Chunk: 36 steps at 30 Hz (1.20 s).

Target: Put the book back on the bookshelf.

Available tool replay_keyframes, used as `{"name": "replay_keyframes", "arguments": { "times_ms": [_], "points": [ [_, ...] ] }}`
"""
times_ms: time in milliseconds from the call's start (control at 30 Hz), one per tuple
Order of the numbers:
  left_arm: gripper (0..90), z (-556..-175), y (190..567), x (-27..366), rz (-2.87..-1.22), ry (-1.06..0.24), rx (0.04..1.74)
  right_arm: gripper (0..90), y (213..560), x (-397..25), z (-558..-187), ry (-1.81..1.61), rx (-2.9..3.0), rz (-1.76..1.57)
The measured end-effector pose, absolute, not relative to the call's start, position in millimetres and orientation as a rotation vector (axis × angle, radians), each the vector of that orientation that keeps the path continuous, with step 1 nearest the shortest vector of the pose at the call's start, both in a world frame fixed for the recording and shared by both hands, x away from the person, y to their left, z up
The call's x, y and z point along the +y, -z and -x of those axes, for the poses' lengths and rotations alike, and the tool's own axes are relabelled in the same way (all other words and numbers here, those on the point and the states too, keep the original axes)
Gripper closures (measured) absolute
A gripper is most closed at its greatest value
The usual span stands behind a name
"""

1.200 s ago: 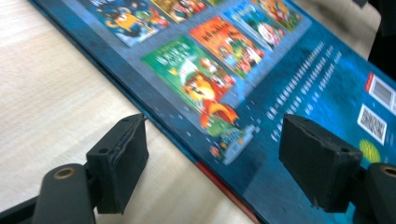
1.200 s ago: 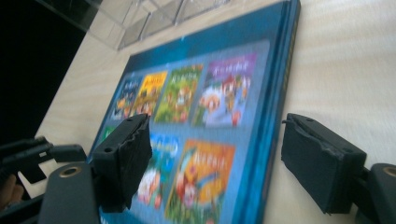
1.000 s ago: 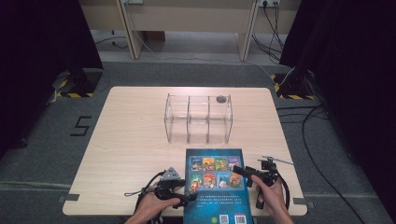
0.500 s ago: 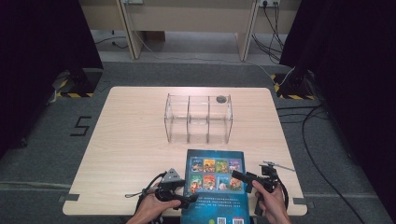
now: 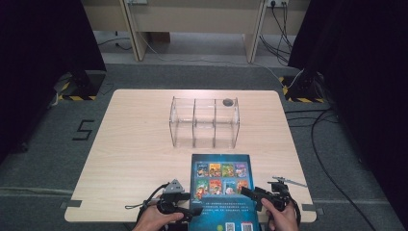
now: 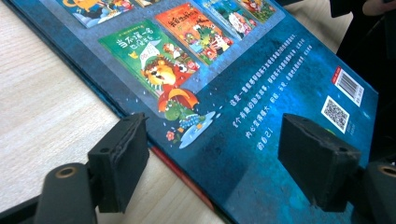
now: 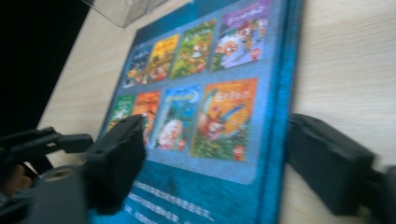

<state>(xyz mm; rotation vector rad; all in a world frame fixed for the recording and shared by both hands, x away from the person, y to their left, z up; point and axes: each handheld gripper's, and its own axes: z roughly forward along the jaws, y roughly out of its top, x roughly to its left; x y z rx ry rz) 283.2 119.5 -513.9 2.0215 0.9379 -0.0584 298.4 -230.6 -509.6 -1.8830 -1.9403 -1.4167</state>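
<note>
I am at a light wooden table point(image 5: 134, 159). It stands on a grey carpet floor point(image 5: 43, 159). Black curtains point(image 5: 43, 43) hang on both sides of the room. Behind the table I see the legs of a pale desk point(image 5: 137, 33) and some black cables point(image 5: 332, 159) on the floor. A black number five point(image 5: 83, 130) is stuck on the carpet to my left. Yellow and black striped tape point(image 5: 72, 97) marks the floor near the far corners.

In the middle of the table is a clear plastic box point(image 5: 204, 122) with three parts. A small round grey thing point(image 5: 227, 102) sits on its far right corner.

A big blue book point(image 5: 222, 192) lies flat near me, just in front of the clear box. It shows little pictures of other books, and square codes near the bottom edge.

My left tongs point(image 5: 192, 211) are at the left edge of the book. In the left gripper view the jaws are wide apart. One jaw is by the edge of the book and the other is over the cover. They hold nothing.

My right tongs point(image 5: 246, 191) are at the right edge of the book. In the right gripper view those jaws are wide too. One is over the cover and one is over the bare wood beside it. I cannot tell if they touch the book.
</note>
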Motion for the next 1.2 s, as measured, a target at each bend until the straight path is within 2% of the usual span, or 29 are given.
{"name": "replay_keyframes", "arguments": {
  "times_ms": [100,167,200,267,400,500,567,1033,1200],
  "points": [
    [22.6,-283.3,514.4,120.2,-2.017,0.065,0.934,13.9,511.3,-229.6,-296.1,1.452,-1.88,1.902],
    [22.6,-283.2,514.8,120.3,-2.011,0.073,0.933,8.1,512.8,-229.7,-294.0,1.474,-1.802,1.884],
    [23.6,-283.1,515.7,119.5,-1.988,0.104,0.937,10.5,514.9,-229.5,-292.8,1.486,-1.714,1.867],
    [24.0,-281.8,514.9,117.0,-2.024,0.049,0.914,28.1,524.1,-223.3,-292.2,1.434,-1.63,1.739],
    [25.0,-284.1,515.1,118.8,-2.017,0.056,0.918,28.2,524.8,-223.3,-291.3,1.442,-1.621,1.735],
    [24.9,-284.5,514.9,119.3,-2.021,0.062,0.913,35.6,524.0,-226.3,-293.1,1.418,-1.725,1.691],
    [25.0,-285.6,514.7,120.3,-2.019,0.076,0.916,49.9,523.2,-228.1,-294.3,1.402,-1.875,1.631],
    [23.5,-287.2,515.0,126.4,-2.02,0.061,0.915,51.1,505.6,-222.6,-293.6,1.544,-2.226,1.363],
    [19.8,-289.6,514.7,131.0,-2.02,0.04,0.932,55.4,492.8,-219.1,-291.6,1.681,-2.315,1.273]
  ]
}}
